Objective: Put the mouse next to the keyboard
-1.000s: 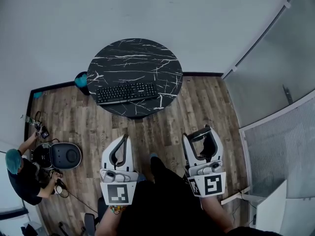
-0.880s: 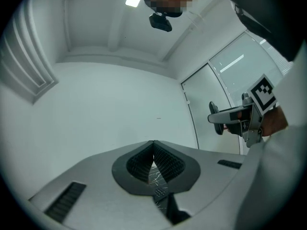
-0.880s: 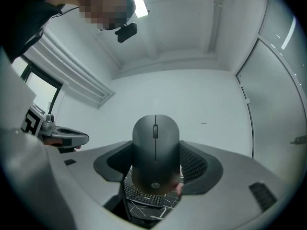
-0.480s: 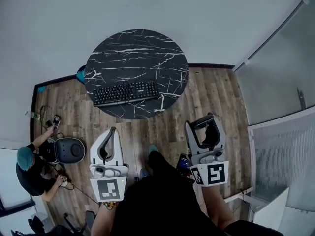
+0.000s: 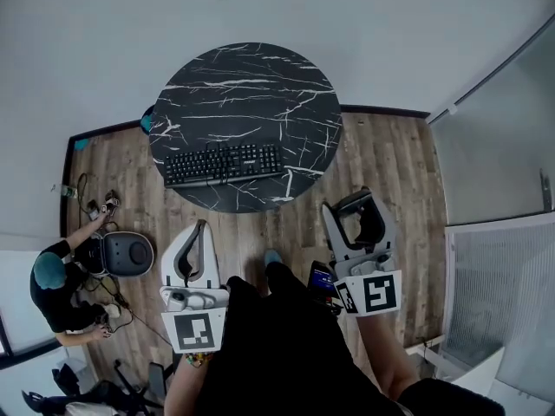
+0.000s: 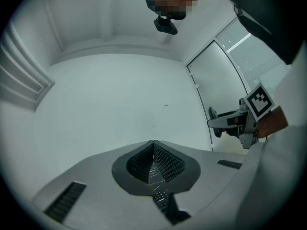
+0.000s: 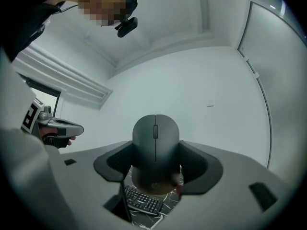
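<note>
A black keyboard (image 5: 223, 163) lies along the near edge of the round black marble table (image 5: 251, 94). My right gripper (image 5: 357, 208) hangs over the wooden floor, short of the table and to its right, shut on a dark grey mouse (image 5: 368, 230). In the right gripper view the mouse (image 7: 155, 143) stands on end between the pads, with the keyboard (image 7: 141, 200) showing below it. My left gripper (image 5: 201, 230) is below the keyboard, over the floor, and holds nothing. In the left gripper view its jaws (image 6: 153, 150) meet at the tips.
A person (image 5: 52, 289) crouches on the floor at the left beside a round grey device (image 5: 121, 254) with cables. A teal object (image 5: 146, 121) sits behind the table's left side. Glass partitions (image 5: 503, 172) run along the right. The wooden floor (image 5: 381, 163) surrounds the table.
The table and keyboard have shifted slightly up and right in the head view. My right gripper has risen a little toward the table with the mouse. The left gripper stays low.
</note>
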The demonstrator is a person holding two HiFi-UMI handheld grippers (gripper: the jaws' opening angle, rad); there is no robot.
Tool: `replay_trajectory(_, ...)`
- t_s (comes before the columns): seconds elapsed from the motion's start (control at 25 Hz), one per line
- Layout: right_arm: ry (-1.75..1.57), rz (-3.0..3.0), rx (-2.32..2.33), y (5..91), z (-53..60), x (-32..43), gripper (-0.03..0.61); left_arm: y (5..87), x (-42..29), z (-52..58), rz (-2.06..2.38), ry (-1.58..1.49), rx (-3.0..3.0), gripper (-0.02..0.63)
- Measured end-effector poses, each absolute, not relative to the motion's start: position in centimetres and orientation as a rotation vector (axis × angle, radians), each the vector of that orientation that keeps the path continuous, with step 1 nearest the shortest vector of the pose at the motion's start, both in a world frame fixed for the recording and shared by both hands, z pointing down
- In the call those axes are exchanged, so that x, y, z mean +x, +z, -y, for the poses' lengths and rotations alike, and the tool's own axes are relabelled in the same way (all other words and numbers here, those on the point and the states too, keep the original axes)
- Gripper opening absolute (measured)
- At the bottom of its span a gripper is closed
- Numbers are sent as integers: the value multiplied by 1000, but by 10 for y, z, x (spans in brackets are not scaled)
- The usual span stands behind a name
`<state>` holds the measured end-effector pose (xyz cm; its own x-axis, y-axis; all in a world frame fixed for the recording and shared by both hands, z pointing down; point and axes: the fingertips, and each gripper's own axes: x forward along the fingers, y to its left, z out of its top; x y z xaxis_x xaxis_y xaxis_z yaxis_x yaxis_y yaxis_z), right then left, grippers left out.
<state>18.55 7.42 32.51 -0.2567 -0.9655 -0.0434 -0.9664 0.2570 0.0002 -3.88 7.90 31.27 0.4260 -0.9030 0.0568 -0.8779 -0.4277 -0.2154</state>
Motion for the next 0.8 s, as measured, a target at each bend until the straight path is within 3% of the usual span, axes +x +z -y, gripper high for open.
replay_trajectory(0.8, 96, -2438, -1982, 302, 30, 182, 278, 312, -31, 32, -1501, -128, -2606, 12)
